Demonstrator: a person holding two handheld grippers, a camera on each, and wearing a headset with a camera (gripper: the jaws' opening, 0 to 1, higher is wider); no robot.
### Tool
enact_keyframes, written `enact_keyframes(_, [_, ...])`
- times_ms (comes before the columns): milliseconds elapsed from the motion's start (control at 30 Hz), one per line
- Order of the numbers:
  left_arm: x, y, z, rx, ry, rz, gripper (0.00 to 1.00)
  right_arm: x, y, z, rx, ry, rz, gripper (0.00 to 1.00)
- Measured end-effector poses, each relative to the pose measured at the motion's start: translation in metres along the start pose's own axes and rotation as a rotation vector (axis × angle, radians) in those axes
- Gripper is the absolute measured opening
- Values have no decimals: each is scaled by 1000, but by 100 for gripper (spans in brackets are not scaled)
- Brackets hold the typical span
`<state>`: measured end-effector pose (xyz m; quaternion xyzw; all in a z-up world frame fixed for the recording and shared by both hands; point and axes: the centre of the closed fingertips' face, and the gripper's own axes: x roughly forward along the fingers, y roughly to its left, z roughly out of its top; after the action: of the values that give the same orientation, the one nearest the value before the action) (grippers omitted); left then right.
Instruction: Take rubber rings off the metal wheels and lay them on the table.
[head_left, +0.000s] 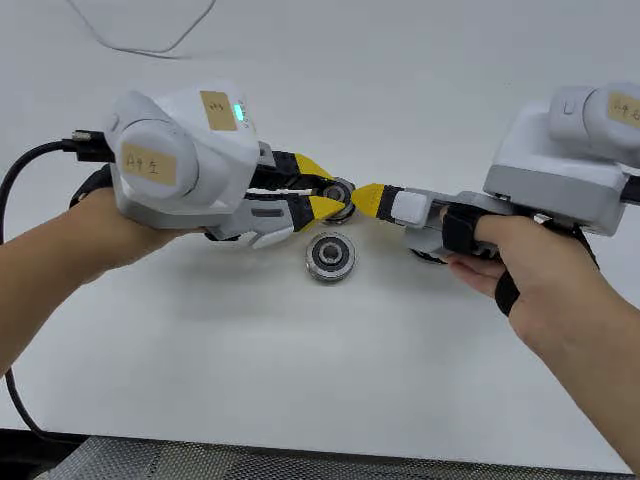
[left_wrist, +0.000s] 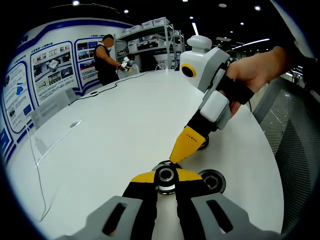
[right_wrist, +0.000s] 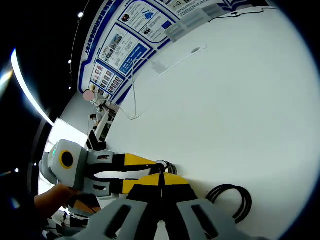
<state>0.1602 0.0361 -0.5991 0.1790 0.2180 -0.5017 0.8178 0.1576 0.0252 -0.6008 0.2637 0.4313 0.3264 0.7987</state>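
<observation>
My left gripper (head_left: 335, 196) (left_wrist: 166, 175) is shut on a small metal wheel (head_left: 340, 190) (left_wrist: 166, 181), held just above the white table (head_left: 300, 350). From the right, my right gripper (head_left: 364, 200) (right_wrist: 162, 179) meets that wheel's rim with its jaws shut. Whether rubber is pinched between them I cannot tell. In the left gripper view its yellow tip (left_wrist: 187, 144) rests on the wheel. A second wheel (head_left: 330, 256) (left_wrist: 212, 181), with a dark ring around it, lies flat on the table below the grippers. Loose black rubber rings (right_wrist: 231, 200) (head_left: 428, 256) lie under the right gripper.
A thin cable (head_left: 140, 45) loops across the far side of the table. The table's front edge (head_left: 300, 445) runs close to my body. A clear plastic stand (left_wrist: 50, 125) sits at the far left, and a person (left_wrist: 105, 60) stands well beyond the table.
</observation>
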Motion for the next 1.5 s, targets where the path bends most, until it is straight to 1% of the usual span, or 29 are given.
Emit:
enact_keyframes(500, [0, 0, 0, 3, 0, 0, 13, 3, 11, 1, -25, 8, 40, 0])
enact_keyframes(667, [0, 0, 0, 0, -3, -1, 13, 1, 12, 0, -39, 14, 48, 0])
enact_keyframes(967, [0, 0, 0, 5, -4, 1, 13, -2, 20, -2, -88, 30, 80, 0])
enact_keyframes(1100, [-1, -1, 0, 7, -4, 9, 13, -3, 20, -1, -99, 32, 78, 0])
enact_keyframes(1133, [-1, -1, 0, 8, -4, 11, 13, -3, 19, -1, -114, 34, 74, 0])
enact_keyframes(1200, [-1, -2, 0, 9, -6, 13, 13, -3, 19, -2, -113, 36, 72, 1])
enact_keyframes(1300, [-2, -3, 0, 19, -14, 12, 13, -3, 17, -2, -112, 37, 55, 1])
enact_keyframes(1367, [-3, -2, 0, -1, -17, 11, 14, -2, 16, -2, -112, 33, 49, 1])
enact_keyframes(1400, [-4, -2, 0, -2, -15, 12, 14, -2, 16, -1, -114, 31, 46, 1])
enact_keyframes(1433, [-4, -1, -1, -4, -13, 16, 15, -2, 16, -1, -113, 29, 42, 1])
enact_keyframes(1500, [-7, 3, 1, -26, -26, 36, 19, -1, 15, -1, -115, 29, 36, 1])
